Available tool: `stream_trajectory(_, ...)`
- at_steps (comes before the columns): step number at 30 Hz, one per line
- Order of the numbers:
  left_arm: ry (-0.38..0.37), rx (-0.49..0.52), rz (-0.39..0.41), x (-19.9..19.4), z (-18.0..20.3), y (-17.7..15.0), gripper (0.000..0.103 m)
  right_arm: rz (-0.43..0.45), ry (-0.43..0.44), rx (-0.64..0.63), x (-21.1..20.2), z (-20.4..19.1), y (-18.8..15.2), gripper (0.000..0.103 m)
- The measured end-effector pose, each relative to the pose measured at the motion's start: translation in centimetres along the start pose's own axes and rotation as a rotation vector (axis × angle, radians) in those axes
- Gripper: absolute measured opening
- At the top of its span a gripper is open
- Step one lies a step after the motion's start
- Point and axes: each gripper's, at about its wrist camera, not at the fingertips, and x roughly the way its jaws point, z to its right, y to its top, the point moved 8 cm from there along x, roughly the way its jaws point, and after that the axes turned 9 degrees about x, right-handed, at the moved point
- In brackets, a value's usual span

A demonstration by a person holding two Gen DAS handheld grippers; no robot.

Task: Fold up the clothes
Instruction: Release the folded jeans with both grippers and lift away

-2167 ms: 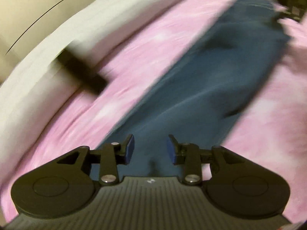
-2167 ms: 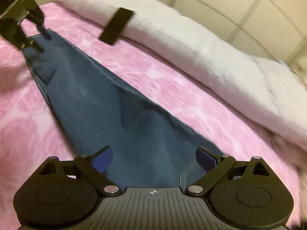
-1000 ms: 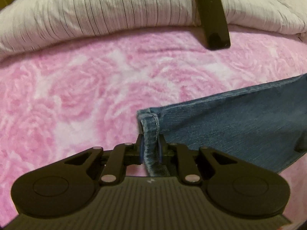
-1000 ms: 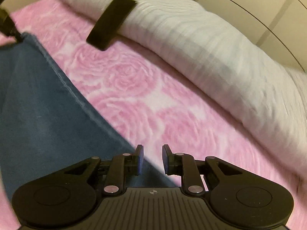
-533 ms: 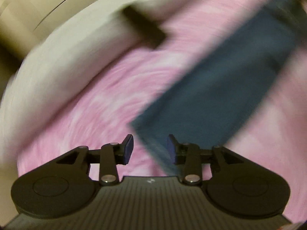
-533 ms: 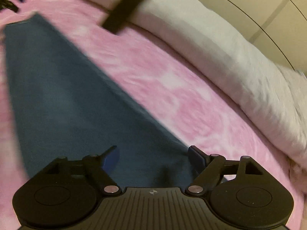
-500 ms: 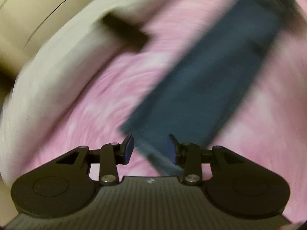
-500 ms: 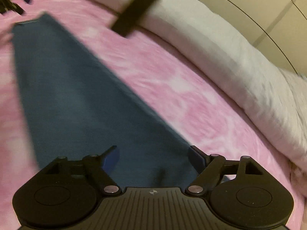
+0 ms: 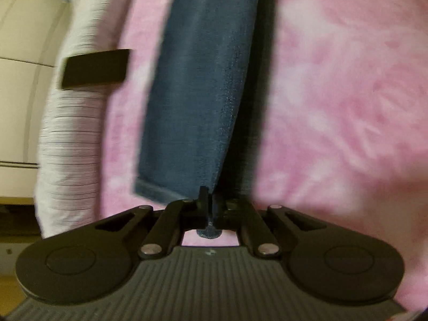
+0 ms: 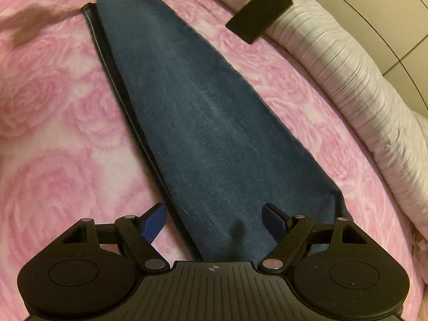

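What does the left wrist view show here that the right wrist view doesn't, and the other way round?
Only the left wrist view shows the left gripper shut on the jeans at the hem corner. Only the right wrist view shows the right gripper open, fingers spread over the wide end, and the jeans' whole folded length. Both show the pink blanket, the white bedding and the black slab leaning on it.

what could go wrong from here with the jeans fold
The left claw pinches only a thin corner of the jeans hem, so the denim may slip out mid-lift. The right claw is open over the wide end, leaving it unpinned; it may drag along. The black phone-like slab lies near the jeans and could get swept.
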Motion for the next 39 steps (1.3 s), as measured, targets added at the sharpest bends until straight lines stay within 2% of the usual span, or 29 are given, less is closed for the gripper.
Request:
stream_trajectory(2, -0.004, -0.041, 0.001, 0.1, 0.2, -0.1, 0.002, 0.012, 0.004, -0.001, -0.8, -0.8, 0.4, 0.080)
stream_trajectory(7, 0.029, -0.119, 0.014, -1.5, 0.0, -0.7, 0.014, 0.064, 0.009, -0.037, -2.0, -3.9, 2.3, 0.080)
stream_trajectory(10, 0.040, -0.140, -0.003, -2.7, 0.3, -1.2, 0.017, 0.090, 0.027, -0.072, -2.2, -6.5, 3.7, 0.080)
stream_trajectory(13, 0.096, -0.099, 0.002, -3.9, 1.0, -1.8, 0.026, 0.140, 0.035, -0.144, -1.8, -9.3, 5.5, 0.080)
stream_trajectory(16, 0.131, -0.009, 0.032, -3.6, 2.1, -1.0, 0.034, 0.163, 0.015, -0.214, 0.0, -11.6, 7.0, 0.080)
stream_trajectory(19, 0.169, 0.090, 0.058, -2.8, 3.4, 0.3, 0.036, 0.136, -0.022, -0.273, 2.5, -12.7, 7.3, 0.079)
stream_trajectory(22, 0.192, 0.076, 0.070, -2.3, 3.4, 1.2, 0.035, 0.139, -0.071, -0.228, 2.1, -11.5, 6.9, 0.080)
stream_trajectory(25, 0.221, 0.045, 0.081, -2.8, 3.2, 2.4, 0.036, 0.124, -0.144, -0.208, 0.0, -9.4, 4.3, 0.080)
stream_trajectory(30, 0.222, 0.011, 0.177, -5.8, 3.5, 7.2, 0.038, 0.011, -0.274, -0.228, -2.2, -3.9, -4.3, 0.080)
stream_trajectory(35, 0.207, -0.001, 0.292, -7.7, 4.1, 15.5, 0.044, -0.144, -0.385, -0.218, -3.5, 2.6, -13.5, 0.080)
stream_trajectory(39, 0.201, 0.001, 0.338, -8.2, 4.6, 22.6, 0.044, -0.170, -0.428, -0.265, -3.4, 7.3, -18.7, 0.080)
